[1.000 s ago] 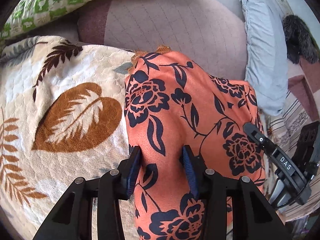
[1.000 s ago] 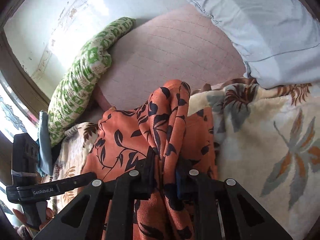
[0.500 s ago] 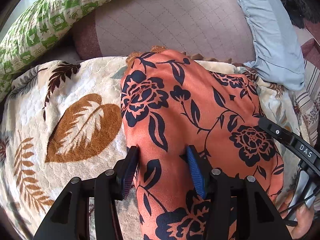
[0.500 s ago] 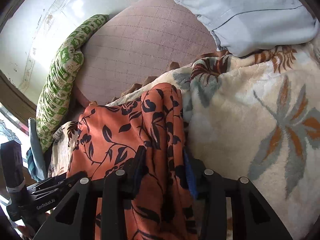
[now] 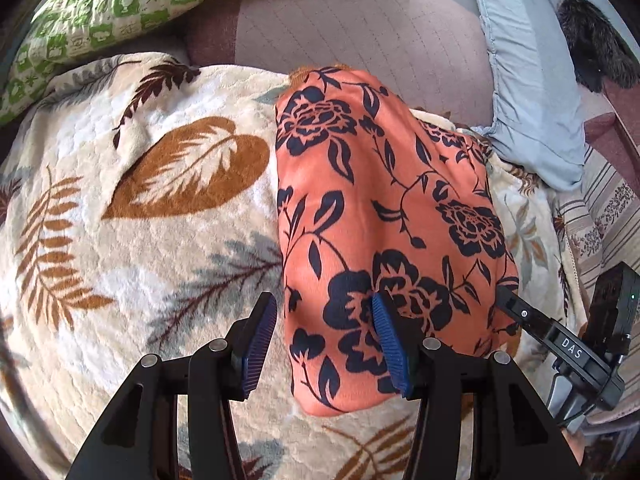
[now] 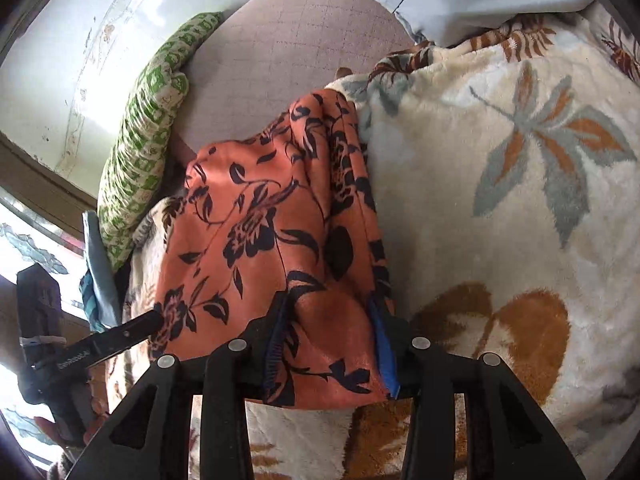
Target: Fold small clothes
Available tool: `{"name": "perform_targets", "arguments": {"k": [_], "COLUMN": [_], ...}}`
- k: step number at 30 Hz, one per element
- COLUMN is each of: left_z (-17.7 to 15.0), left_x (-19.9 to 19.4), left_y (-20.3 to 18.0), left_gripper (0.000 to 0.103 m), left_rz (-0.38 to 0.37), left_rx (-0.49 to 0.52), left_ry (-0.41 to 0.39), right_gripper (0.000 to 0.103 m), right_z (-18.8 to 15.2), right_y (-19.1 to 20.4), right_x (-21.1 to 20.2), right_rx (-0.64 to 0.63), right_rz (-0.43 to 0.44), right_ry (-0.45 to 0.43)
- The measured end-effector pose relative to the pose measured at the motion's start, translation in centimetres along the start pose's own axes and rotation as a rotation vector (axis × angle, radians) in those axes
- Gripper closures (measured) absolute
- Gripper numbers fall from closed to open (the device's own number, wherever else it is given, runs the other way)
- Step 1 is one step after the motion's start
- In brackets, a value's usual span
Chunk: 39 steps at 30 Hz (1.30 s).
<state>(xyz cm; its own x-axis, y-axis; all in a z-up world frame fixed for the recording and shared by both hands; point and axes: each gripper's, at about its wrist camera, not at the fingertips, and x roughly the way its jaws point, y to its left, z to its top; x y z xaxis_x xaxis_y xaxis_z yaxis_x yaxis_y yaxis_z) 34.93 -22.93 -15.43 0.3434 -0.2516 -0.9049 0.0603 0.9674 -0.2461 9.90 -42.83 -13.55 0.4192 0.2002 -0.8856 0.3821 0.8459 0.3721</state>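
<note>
An orange garment with a dark navy flower print [image 5: 372, 208] lies folded lengthwise on a cream leaf-patterned blanket [image 5: 132, 240]. My left gripper [image 5: 326, 344] is open over the garment's near left edge; its right pad [image 5: 390, 348] rests on the cloth and its left pad [image 5: 260, 336] is over the blanket. In the right wrist view the same garment [image 6: 256, 240] lies with its near end between the spread jaws of my right gripper [image 6: 326, 348], which is open. Each gripper shows at the edge of the other's view.
A green-and-white patterned pillow [image 5: 132, 4] lies at the back left. A mauve quilted cushion [image 5: 360, 28] sits behind the garment. A pale blue pillow [image 5: 532, 80] and a dark furry thing [image 5: 596, 44] are at the right. A wall and window frame [image 6: 52, 184] stand at the left.
Both grippers have opened and let go of the garment. The raised cloth has dropped flat onto the blanket. The left gripper has drawn back towards the near edge.
</note>
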Motion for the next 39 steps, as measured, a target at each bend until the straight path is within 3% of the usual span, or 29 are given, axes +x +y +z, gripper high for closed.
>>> {"name": "perform_targets", "arguments": {"k": [1, 3, 6, 11, 17, 19, 22, 24, 27, 31, 32, 34, 35, 37, 39], "left_z": [-0.4, -1.1, -1.6, -2.0, -0.8, 0.4, 3.8, 6.3, 9.6, 11.9, 12.2, 12.7, 12.9, 13.3, 13.4], "left_x": [0.1, 0.0, 0.0, 1.5, -1.2, -3.2, -4.5, -3.9, -1.2, 2.3, 3.1, 4.4, 4.6, 5.6, 7.4], "left_y": [-0.1, -0.5, -0.8, -0.6, 0.8, 1.5, 2.6, 2.7, 1.9, 0.1, 0.0, 0.1, 0.1, 0.3, 0.6], "left_gripper": [0.053, 0.053, 0.051, 0.044, 0.05, 0.05, 0.048, 0.048, 0.049, 0.049, 0.049, 0.051, 0.052, 0.052, 0.051], "left_rz": [0.012, 0.037, 0.069, 0.071, -0.031, -0.042, -0.02, 0.021, 0.055, 0.101, 0.106, 0.089, 0.084, 0.1, 0.117], "left_rx": [0.01, 0.039, 0.069, 0.066, 0.062, 0.066, 0.035, 0.029, 0.032, 0.056, 0.051, 0.035, 0.029, 0.028, 0.022], "left_ry": [0.008, 0.008, -0.013, 0.016, 0.027, -0.034, -0.089, -0.079, -0.006, 0.009, 0.014, 0.022, 0.011, -0.002, 0.022], "right_gripper": [0.067, 0.092, 0.092, 0.092, 0.084, 0.082, 0.067, 0.061, 0.061, 0.061, 0.061, 0.084, 0.092, 0.092, 0.092], "right_z": [-0.2, -0.4, -0.6, -1.7, -0.6, 0.7, 3.6, 5.7, 8.0, 9.7, 9.9, 10.2, 10.3, 10.3, 10.6], "right_y": [0.5, 2.0, 3.3, 1.3, 0.4, 0.2, -0.3, -0.6, -0.8, -0.1, 0.1, 1.0, 1.8, 2.5, 1.0], "right_x": [0.0, -1.2, -3.4, -0.2, -2.3, -3.9, -4.7, -3.6, -0.6, 4.0, 5.1, 6.1, 5.5, 3.9, 4.7], "right_rx": [-0.029, -0.097, -0.152, -0.144, -0.049, -0.01, 0.055, 0.093, 0.145, 0.124, 0.114, 0.066, 0.016, -0.028, 0.021], "right_rz": [-0.022, -0.028, -0.046, -0.134, -0.012, 0.048, 0.106, 0.128, 0.145, 0.056, 0.035, 0.042, 0.055, 0.046, -0.008], "right_ry": [-0.006, -0.036, -0.111, -0.026, -0.052, -0.109, -0.167, -0.156, -0.123, -0.081, -0.066, -0.045, -0.075, -0.163, -0.142]}}
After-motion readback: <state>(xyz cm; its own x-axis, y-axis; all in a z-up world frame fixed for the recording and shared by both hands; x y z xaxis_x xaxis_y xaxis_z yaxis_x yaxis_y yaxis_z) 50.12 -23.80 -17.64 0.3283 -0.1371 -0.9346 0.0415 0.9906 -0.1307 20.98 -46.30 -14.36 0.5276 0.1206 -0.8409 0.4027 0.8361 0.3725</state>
